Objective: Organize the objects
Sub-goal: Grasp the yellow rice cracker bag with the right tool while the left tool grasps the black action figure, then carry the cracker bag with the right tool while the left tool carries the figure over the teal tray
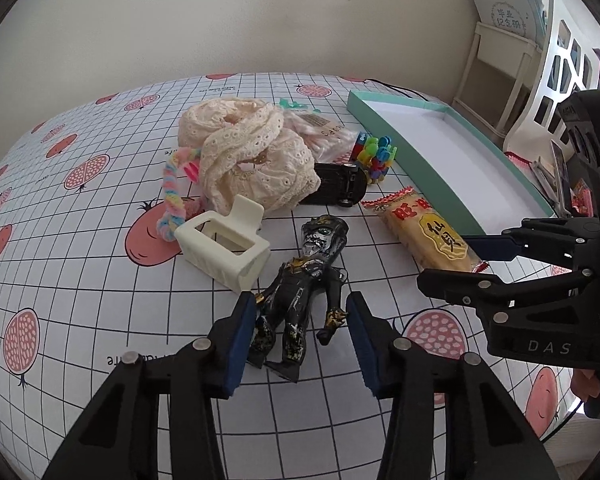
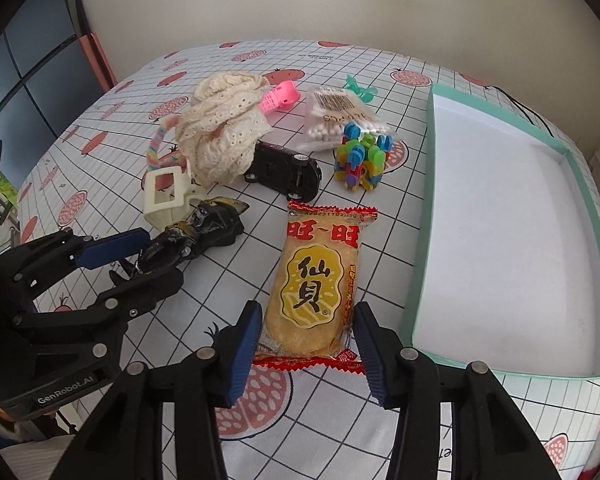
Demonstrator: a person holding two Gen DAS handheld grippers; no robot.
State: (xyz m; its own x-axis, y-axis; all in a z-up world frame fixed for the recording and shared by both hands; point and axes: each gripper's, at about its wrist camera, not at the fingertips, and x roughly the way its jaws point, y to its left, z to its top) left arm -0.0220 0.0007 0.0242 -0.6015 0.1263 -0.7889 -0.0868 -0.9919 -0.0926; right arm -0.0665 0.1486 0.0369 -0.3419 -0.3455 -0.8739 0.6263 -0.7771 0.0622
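A black toy figure (image 1: 300,292) lies on the tablecloth with its legs between the blue pads of my left gripper (image 1: 304,340), which is open; the left pad touches its arm. The right wrist view shows the same figure (image 2: 204,228) inside the left gripper (image 2: 160,256). A yellow rice-cracker packet (image 2: 316,284) lies between the fingers of my open right gripper (image 2: 308,352). Seen from the left wrist, the packet (image 1: 424,232) lies with its near end inside the right gripper (image 1: 448,262). A teal box (image 2: 500,200) with a white inside sits empty on the right.
Behind lie a cream lace cloth (image 1: 244,152), a white hair claw (image 1: 224,248), a black toy car (image 2: 288,172), bright plastic blocks (image 2: 360,156), a bag of cotton swabs (image 2: 336,120), a pastel braid (image 1: 172,200) and a pink clip (image 2: 280,96). A shelf (image 1: 500,64) stands beyond the box.
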